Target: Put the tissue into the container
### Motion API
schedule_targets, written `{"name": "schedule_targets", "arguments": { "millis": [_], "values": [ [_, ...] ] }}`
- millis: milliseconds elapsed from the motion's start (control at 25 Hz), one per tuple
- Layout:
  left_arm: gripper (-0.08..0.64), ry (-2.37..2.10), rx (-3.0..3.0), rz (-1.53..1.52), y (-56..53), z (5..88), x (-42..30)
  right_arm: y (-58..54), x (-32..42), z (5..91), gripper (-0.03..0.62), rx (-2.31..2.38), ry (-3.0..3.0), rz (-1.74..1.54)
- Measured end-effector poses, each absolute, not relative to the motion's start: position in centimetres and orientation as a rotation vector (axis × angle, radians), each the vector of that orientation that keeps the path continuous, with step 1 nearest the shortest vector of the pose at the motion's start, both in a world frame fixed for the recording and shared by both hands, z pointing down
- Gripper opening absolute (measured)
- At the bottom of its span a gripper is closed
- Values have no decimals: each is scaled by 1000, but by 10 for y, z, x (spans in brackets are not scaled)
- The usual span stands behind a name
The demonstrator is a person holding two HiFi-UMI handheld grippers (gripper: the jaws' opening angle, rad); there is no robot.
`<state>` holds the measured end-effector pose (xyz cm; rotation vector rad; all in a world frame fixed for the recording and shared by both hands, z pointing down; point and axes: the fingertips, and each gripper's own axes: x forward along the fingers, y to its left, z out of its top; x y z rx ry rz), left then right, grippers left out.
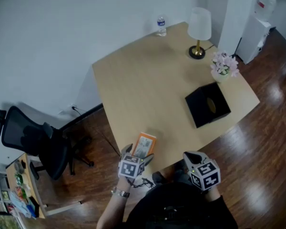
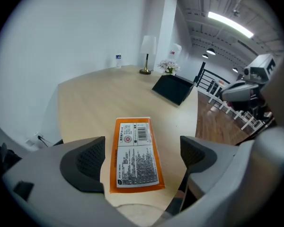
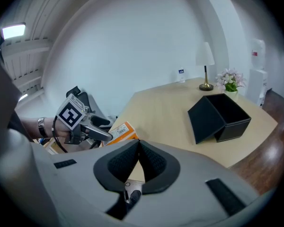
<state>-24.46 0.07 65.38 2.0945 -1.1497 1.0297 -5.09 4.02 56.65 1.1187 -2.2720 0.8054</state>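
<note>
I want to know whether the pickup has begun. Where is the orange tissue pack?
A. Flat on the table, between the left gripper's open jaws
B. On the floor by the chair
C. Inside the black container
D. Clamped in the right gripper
A: the orange tissue pack lies flat on the table, with the jaws of the left gripper spread either side of it, not closed on it. The black container stands well apart.

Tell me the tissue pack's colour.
The tissue pack is orange with white printed areas; the left gripper view shows it best.
</note>
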Motion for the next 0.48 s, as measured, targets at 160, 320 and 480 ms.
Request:
{"name": "schedule_targets", "arguments": {
  "millis": [160,320,480],
  "values": [
    [511,-1074,2017,1089,-7,684,-246,30,-39,573,8,1100,-2275,833],
    [511,-1044,1937,1158,-5,708,-245,17,-32,578,8,1071,-2291,861],
    [511,-1056,1891,1187,-3,722,-243,10,-24,583,8,1032,-2294,876]
  ]
}}
